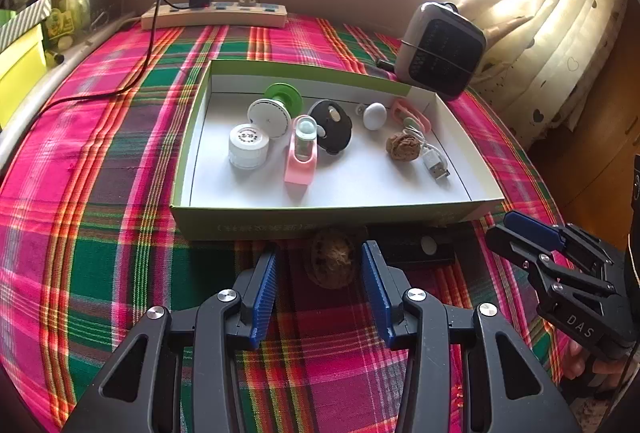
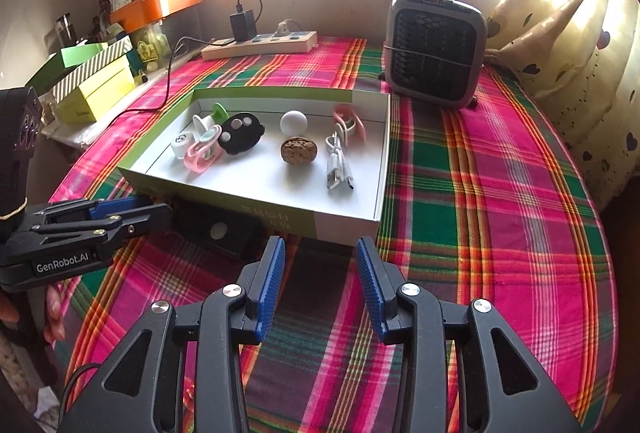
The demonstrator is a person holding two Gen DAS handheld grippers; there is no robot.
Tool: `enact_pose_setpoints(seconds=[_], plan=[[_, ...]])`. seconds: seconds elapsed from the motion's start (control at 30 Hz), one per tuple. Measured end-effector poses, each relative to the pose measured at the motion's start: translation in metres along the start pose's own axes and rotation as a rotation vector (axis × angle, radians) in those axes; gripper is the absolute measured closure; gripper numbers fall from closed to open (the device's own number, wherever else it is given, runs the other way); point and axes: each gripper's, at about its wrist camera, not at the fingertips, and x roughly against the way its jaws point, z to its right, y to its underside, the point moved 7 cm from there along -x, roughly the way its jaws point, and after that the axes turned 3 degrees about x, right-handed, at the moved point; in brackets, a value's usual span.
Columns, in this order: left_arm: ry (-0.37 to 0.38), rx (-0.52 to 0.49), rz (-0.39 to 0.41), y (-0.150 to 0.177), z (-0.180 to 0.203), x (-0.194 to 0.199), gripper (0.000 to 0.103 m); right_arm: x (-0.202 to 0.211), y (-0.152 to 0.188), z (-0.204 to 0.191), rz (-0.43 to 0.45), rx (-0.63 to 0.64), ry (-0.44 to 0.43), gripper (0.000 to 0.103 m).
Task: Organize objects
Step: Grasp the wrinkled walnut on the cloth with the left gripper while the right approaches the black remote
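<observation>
A shallow green-rimmed white box (image 1: 332, 219) (image 2: 340, 217) sits on the plaid cloth. It holds a white jar (image 1: 248, 146), a pink holder (image 1: 301, 157), a black disc (image 1: 331, 125), a white ball (image 1: 375, 115) (image 2: 294, 122), a walnut (image 1: 402, 146) (image 2: 299, 150) and a USB cable (image 1: 434, 161) (image 2: 338, 169). A second walnut (image 1: 332, 261) lies on the cloth in front of the box, between the open fingers of my left gripper (image 1: 320, 265). A black block with a white dot (image 1: 420, 249) (image 2: 218, 231) lies beside it. My right gripper (image 2: 320, 265) is open and empty.
A small grey fan heater (image 1: 440, 51) (image 2: 434, 49) stands behind the box at right. A power strip (image 1: 214, 15) (image 2: 260, 43) with charger and cable lies at the back. Yellow boxes (image 2: 96, 89) stack at left. Curtains (image 2: 580, 73) hang at right.
</observation>
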Motion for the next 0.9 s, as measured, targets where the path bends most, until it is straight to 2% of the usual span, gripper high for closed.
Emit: enact_pose_setpoints(seconds=[0.3, 0.5, 0.9], plan=[[0.008, 0.006, -0.009, 0.001, 0.0, -0.005, 0.063, -0.006, 0.0, -0.003, -0.02, 0.0, -0.01, 0.064], [0.042, 0.002, -0.001, 0.002, 0.002, -0.003, 0.076, -0.011, 0.0, -0.012, -0.027, 0.0, -0.039, 0.064], [0.033, 0.041, 0.02, 0.006, -0.02, 0.008, 0.076, -0.021, -0.003, -0.034, -0.039, 0.005, -0.117, 0.064]])
